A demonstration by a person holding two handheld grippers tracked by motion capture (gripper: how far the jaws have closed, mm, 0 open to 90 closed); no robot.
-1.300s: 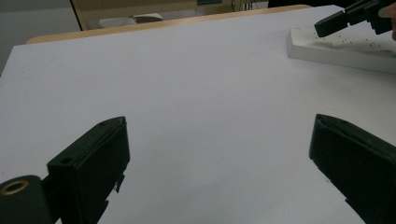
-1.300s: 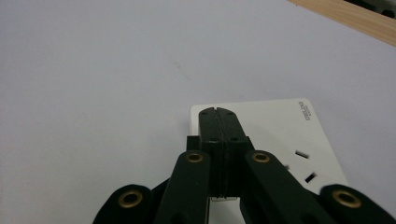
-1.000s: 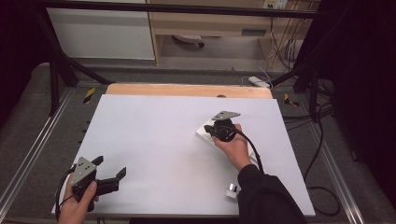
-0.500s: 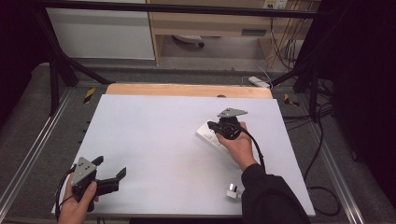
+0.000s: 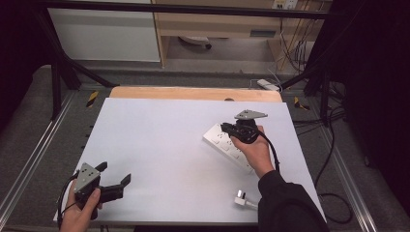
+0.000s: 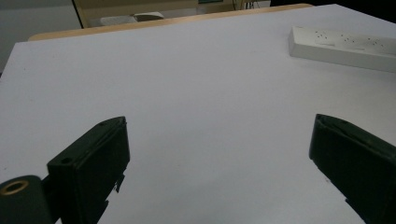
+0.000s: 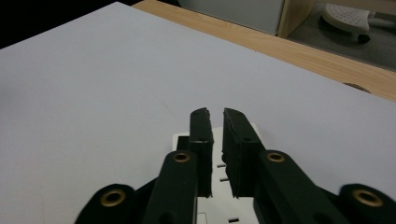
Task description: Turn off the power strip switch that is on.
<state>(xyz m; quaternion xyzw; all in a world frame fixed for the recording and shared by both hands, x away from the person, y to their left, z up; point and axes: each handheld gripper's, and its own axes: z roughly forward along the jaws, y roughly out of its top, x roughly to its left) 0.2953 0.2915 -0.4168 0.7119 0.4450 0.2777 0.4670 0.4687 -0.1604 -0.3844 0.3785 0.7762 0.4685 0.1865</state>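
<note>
A white power strip [image 5: 218, 137] lies at an angle on the right half of the white table top [image 5: 159, 140]. My right gripper [image 5: 226, 128] hovers over its far end, jaws pressed nearly together with nothing between them. In the right gripper view the shut jaws [image 7: 215, 114] point over the strip's corner [image 7: 183, 142]. A white plug [image 5: 240, 199] lies near the front edge beside the right sleeve. My left gripper [image 5: 114, 173] rests at the front left, wide open and empty. The left gripper view shows its spread jaws [image 6: 219, 135] and the power strip [image 6: 343, 46] far off.
A wooden strip [image 5: 193, 93] borders the table's far edge. Metal rails run along both sides. Cables [image 5: 333, 193] trail on the floor at the right, and another power strip [image 5: 267, 84] lies on the floor behind the table.
My right gripper has shifted a little to the right and away over the power strip. The left gripper has stayed put.
</note>
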